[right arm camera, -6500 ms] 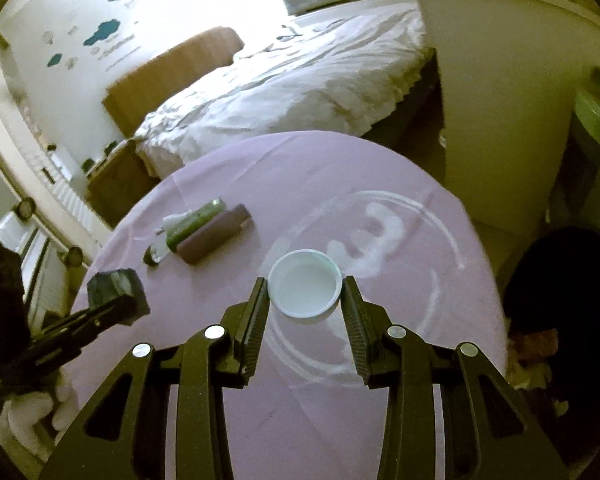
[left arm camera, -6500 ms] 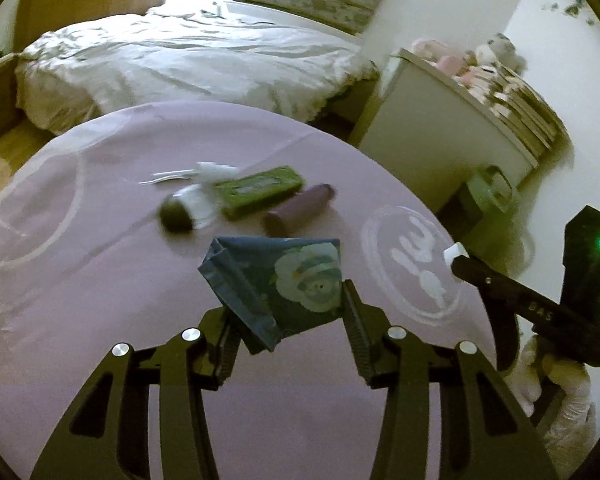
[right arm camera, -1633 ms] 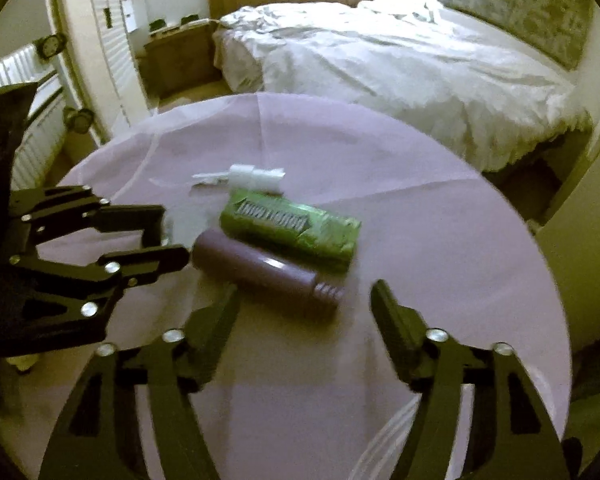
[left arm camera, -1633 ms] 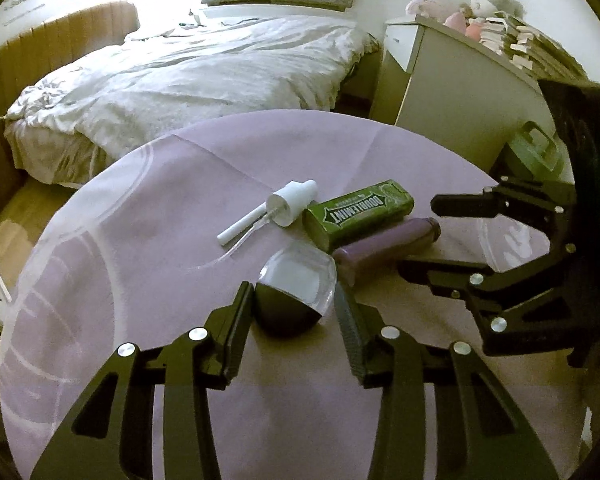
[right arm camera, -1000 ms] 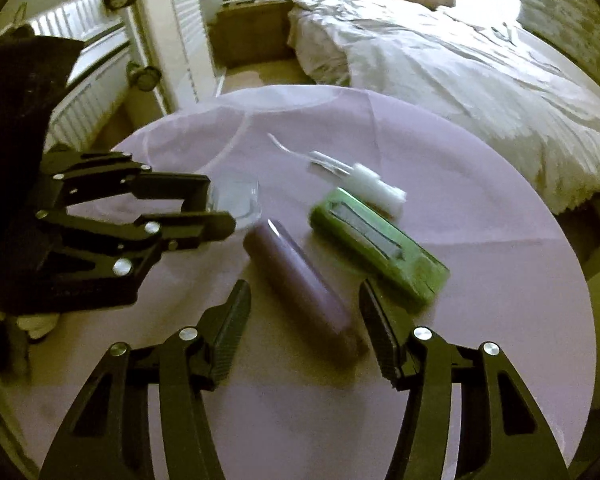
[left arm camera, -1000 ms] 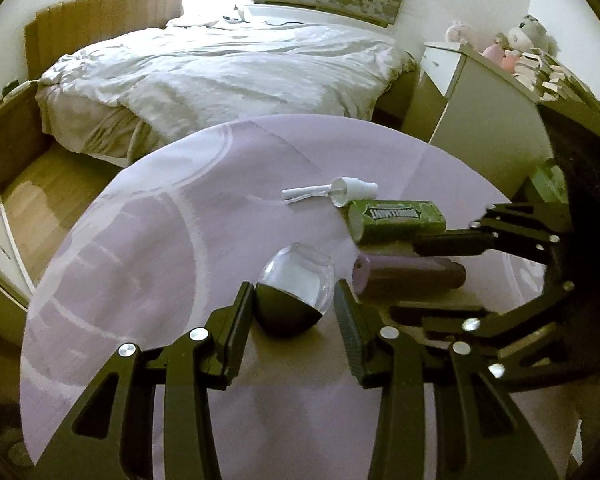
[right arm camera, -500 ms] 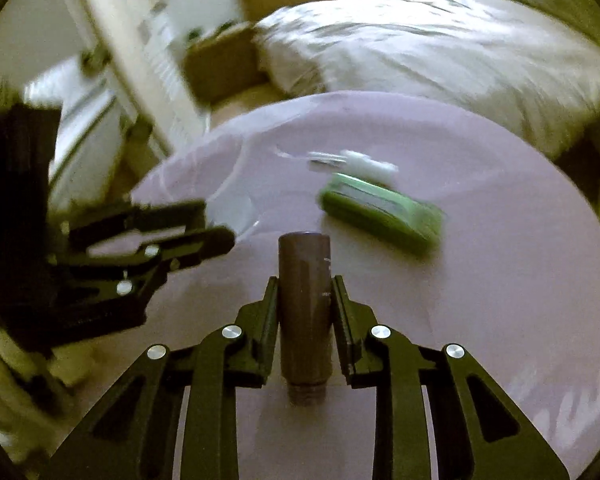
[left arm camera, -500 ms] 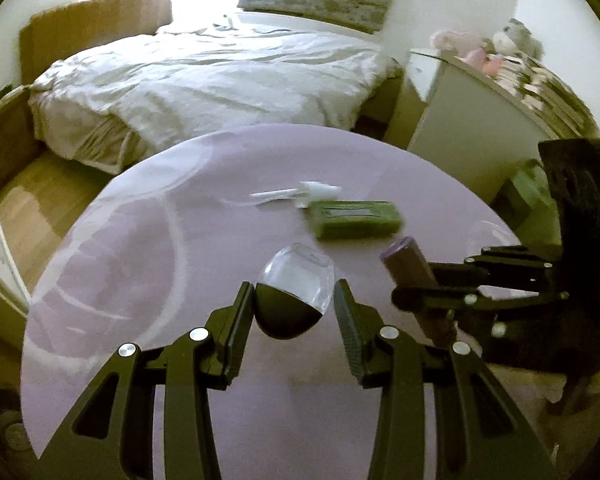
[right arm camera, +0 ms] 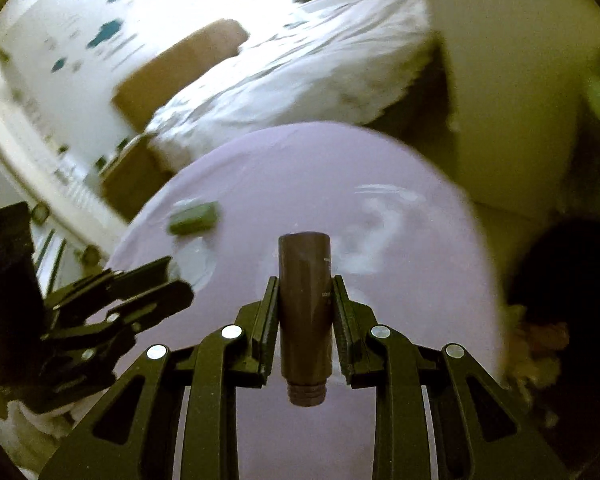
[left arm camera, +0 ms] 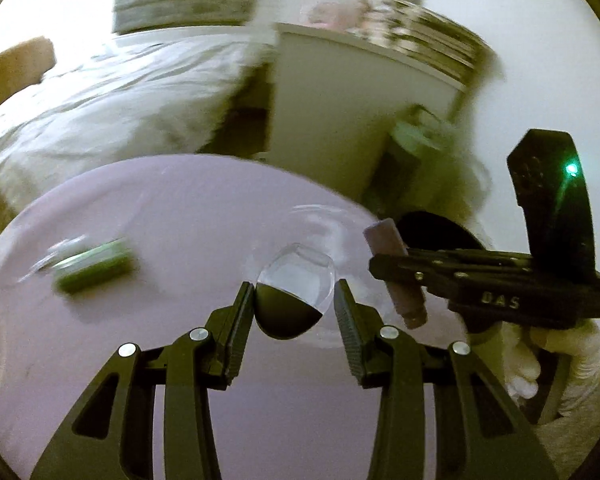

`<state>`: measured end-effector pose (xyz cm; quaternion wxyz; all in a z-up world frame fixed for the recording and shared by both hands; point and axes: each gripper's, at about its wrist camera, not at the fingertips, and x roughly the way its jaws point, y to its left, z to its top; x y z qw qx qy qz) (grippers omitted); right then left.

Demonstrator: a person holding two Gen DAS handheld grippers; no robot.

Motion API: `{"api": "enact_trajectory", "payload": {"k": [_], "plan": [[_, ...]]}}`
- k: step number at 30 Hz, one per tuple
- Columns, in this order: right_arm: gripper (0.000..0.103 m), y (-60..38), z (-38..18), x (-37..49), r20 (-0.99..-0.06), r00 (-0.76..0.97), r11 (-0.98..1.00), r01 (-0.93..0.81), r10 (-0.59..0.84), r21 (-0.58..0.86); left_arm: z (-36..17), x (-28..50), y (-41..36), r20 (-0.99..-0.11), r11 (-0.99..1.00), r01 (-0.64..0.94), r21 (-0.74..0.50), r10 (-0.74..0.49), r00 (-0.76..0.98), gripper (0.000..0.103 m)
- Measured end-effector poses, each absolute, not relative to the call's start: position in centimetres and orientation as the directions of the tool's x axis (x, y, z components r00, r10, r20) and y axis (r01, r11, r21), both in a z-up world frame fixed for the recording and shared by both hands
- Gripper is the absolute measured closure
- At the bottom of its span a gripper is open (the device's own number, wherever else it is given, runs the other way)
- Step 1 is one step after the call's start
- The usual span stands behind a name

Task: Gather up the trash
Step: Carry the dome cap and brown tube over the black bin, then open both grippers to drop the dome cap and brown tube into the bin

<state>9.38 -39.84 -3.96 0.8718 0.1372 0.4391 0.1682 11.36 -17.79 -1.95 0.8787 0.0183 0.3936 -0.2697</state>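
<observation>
Gripping a clear capsule with a dark lower half [left arm camera: 294,296], the left gripper [left arm camera: 295,312] is seen above the round purple table [left arm camera: 188,208], its two fingers pressed on the sides of the capsule. A brown tube [right arm camera: 305,312] is clamped upright between the fingers of the right gripper [right arm camera: 305,320], with its threaded neck pointing down, above the table's near part. A green pack [left arm camera: 94,266] is left lying on the table, well apart from both grippers, and it is blurred.
</observation>
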Motion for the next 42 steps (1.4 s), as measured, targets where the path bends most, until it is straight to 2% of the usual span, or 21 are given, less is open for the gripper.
{"api": "enact_trajectory", "payload": {"k": [7,17,37,39,40,41,42], "plan": [[0.077,-48.4,-5.5,6.8,-0.728,0.611,0.917,0.007,0.311,0.398,-2.5,11.2,-26.4,-0.697,0.759,0.627,-0.177,-0.546,0.464,0.062],[0.077,-54.6,-8.1,4.2,-0.750,0.622,0.903,0.157,0.225,0.401,-5.1,11.3,-33.8,-0.726,0.675,0.707,-0.212,-0.593,0.349,0.062],[0.077,-58.7,-10.6,2.4,-0.776,0.609,0.876,0.273,0.162,0.397,-6.1,10.7,-39.2,-0.755,0.627,0.759,-0.177,-0.582,0.304,0.061],[0.077,-58.8,-10.6,2.2,-0.779,0.609,0.876,0.284,0.149,0.390,-6.1,10.7,-39.5,-0.757,0.628,0.760,-0.167,-0.576,0.309,0.057],[0.076,-58.9,-10.6,2.1,-0.780,0.608,0.875,0.289,0.145,0.388,-6.0,10.7,-39.5,-0.758,0.632,0.759,-0.159,-0.571,0.317,0.046],[0.069,-59.0,-10.7,2.1,-0.780,0.609,0.873,0.292,0.144,0.389,-5.8,10.6,-39.5,-0.755,0.638,0.755,-0.151,-0.568,0.328,0.032],[0.057,-59.0,-10.6,1.9,-0.778,0.612,0.869,0.300,0.141,0.394,-5.7,10.6,-39.4,-0.751,0.643,0.752,-0.145,-0.566,0.340,0.028]]}}
